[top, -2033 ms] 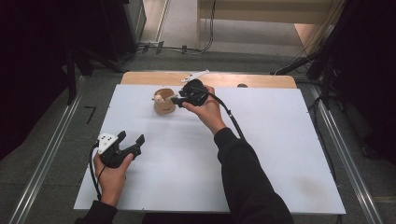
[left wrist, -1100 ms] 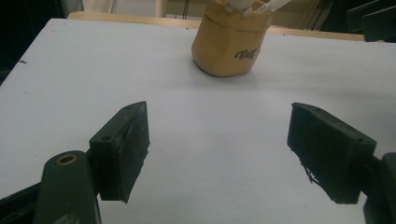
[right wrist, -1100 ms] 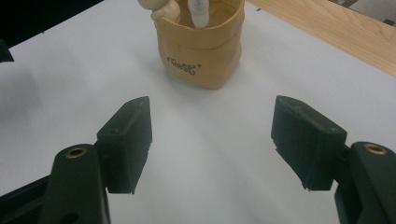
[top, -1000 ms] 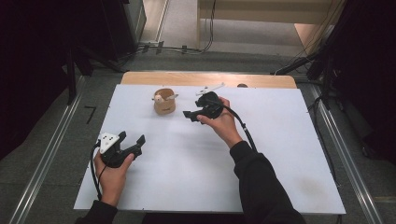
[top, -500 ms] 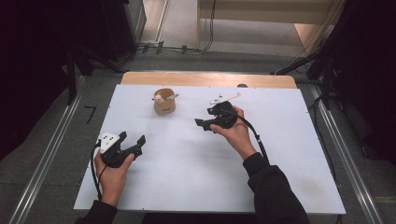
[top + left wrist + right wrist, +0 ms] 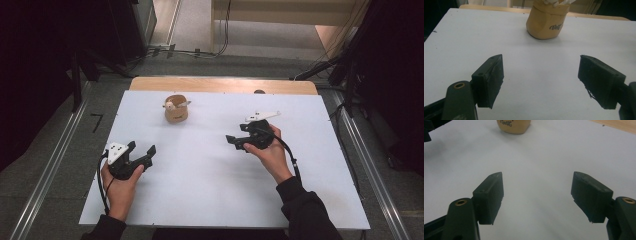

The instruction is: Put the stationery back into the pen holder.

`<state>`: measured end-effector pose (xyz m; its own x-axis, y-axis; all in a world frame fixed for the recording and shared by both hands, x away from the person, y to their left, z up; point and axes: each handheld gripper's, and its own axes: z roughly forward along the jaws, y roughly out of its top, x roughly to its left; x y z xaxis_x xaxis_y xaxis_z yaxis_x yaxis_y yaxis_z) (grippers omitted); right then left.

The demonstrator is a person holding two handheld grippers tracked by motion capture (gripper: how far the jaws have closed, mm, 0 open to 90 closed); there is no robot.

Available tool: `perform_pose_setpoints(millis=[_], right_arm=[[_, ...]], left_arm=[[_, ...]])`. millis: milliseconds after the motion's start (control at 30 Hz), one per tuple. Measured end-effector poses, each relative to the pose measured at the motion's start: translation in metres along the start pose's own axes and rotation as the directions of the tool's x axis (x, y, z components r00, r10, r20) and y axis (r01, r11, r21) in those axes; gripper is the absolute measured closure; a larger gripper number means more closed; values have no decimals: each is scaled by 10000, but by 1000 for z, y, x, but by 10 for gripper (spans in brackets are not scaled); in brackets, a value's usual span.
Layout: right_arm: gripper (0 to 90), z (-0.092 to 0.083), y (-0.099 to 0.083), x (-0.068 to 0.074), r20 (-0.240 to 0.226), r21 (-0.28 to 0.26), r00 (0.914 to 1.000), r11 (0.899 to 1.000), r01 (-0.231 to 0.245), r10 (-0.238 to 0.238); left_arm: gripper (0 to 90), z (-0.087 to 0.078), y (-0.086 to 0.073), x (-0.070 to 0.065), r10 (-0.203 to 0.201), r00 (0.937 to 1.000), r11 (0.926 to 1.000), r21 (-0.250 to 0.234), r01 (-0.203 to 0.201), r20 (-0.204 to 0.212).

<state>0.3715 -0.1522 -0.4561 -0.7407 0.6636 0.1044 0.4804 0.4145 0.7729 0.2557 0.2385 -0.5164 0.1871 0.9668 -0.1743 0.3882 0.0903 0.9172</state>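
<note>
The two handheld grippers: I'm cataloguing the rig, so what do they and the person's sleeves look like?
Left gripper: black body, two blocky black jaws, pale grey three-cornered plate on top, black cable trailing. Right gripper: the same black build, pale plate and black cable. Brass-coloured rivets mark the jaw arms in both gripper views. Both dark sleeves are long.

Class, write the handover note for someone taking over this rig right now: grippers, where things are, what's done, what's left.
Left gripper: open, holding nothing, low at the near left of the white table.
Right gripper: open, holding nothing, right of centre, jaws pointing left.
Tan cup: upright near the far edge, apart from both grippers, with a white item sticking out of its top.
Done, apparently: the item sits in the cup.
Left: probably nothing; check the cup before closing out.
</note>
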Motion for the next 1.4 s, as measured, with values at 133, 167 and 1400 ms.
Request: perform_pose_setpoints(millis=[133,167,1400], right_arm=[[247,-12,-9,-5,167,-83,9997,9998,-152,153],[246,-15,-12,-6,185,-97,9997,9998,-172,174],[223,-84,-92,-42,1338,-98,9812,9902,-1392,1392]], left_arm=[[219,0,0,-1,15,10000,10000,3,-15,-15],[219,0,0,0,19,10000,10000,12,-19,-21],[218,-1,-1,-1,58,9999,9999,109,-57,-106]])
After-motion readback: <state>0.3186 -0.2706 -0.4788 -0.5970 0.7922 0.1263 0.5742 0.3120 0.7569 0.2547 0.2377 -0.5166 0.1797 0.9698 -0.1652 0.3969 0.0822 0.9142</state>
